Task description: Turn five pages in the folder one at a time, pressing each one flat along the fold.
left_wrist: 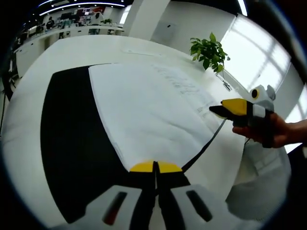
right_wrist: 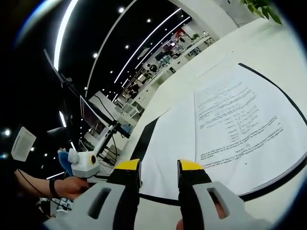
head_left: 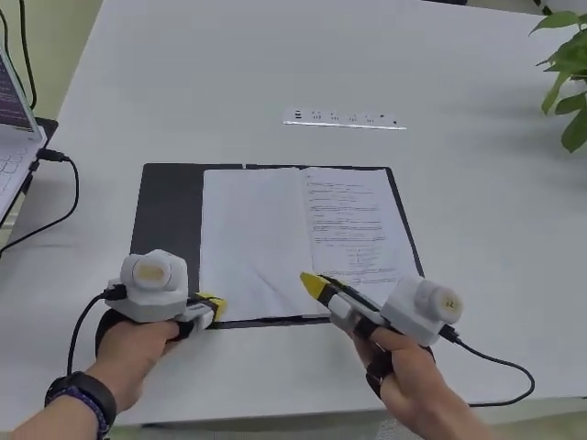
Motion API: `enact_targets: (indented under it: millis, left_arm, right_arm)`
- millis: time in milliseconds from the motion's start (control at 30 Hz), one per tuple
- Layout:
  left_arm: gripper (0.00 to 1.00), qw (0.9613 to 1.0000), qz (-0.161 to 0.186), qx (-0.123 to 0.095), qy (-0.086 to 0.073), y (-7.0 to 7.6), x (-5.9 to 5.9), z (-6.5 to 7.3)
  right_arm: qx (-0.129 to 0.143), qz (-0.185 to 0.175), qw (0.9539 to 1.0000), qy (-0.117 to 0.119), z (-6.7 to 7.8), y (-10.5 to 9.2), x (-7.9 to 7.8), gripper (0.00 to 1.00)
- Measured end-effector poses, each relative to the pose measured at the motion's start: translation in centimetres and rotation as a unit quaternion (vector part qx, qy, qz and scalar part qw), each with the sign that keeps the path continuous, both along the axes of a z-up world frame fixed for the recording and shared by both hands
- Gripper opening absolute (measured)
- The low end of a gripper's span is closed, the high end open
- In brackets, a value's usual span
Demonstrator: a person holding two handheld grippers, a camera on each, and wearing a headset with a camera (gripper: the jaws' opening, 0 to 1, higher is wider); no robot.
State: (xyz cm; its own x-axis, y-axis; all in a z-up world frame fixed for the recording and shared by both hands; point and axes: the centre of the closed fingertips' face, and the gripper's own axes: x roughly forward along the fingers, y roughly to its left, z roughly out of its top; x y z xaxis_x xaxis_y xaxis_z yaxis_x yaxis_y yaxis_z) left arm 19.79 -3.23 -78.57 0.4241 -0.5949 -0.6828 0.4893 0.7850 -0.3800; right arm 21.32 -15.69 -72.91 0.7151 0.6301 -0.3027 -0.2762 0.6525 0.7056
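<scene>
Head view centre: the open folder [head_left: 275, 243] lies flat on the white table [head_left: 477, 137], blank page left, printed page right. At its lower left edge sits the left gripper [head_left: 210, 308], jaws pressed together; the right gripper [head_left: 314, 285], jaws parted and empty, points over its lower edge. A power strip [head_left: 344, 119] lies above, a plant [head_left: 569, 64] upper right.
</scene>
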Motion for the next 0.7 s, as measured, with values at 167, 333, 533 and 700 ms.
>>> enact_targets:
  millis: [167,333,533,700]
  left_arm:
    - [0.0,0.9999,0.011,-0.005,0.003,0.2,-0.1,0.0]
    - [0.0,0.9999,0.015,0.0,0.002,0.2,0.0,-0.1]
    - [0.0,0.9993,0.034,-0.002,0.015,0.3,0.2,-0.3]
    - [0.0,0.999,0.04,-0.006,0.02,0.3,0.1,-0.3]
  right_arm:
    - [-0.014,0.01,0.9999,-0.001,-0.5,0.0,0.2,0.27]
    - [-0.018,0.005,0.9998,-0.002,-0.7,-0.4,0.8,0.25]
    - [-0.018,0.001,0.9998,-0.003,-0.8,-0.6,2.1,0.22]
    - [-0.018,0.004,0.9998,-0.001,-1.3,-0.4,3.0,0.19]
